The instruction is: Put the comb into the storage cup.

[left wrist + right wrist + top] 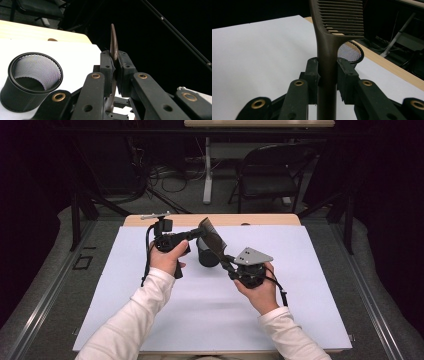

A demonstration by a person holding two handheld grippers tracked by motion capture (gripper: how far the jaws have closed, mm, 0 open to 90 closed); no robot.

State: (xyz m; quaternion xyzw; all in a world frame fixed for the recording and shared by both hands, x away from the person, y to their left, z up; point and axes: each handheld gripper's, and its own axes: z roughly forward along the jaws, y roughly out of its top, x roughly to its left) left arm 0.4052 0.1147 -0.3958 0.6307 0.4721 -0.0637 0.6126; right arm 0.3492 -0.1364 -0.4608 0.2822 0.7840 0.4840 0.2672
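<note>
High view overhead facing forward-down, both gripper views close along their jaws, sharing mesh cup [31,81]

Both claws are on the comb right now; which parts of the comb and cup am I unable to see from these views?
- Comb tip: cut off by the top edge in the right gripper view.
- Comb handle end: hidden behind the right claw there, and in the high view too small to tell.
- Comb teeth: left gripper view shows the comb edge-on, so none are visible.
- Cup base: cut off by the left claw's linkage; in the high view the comb crosses it.
</note>
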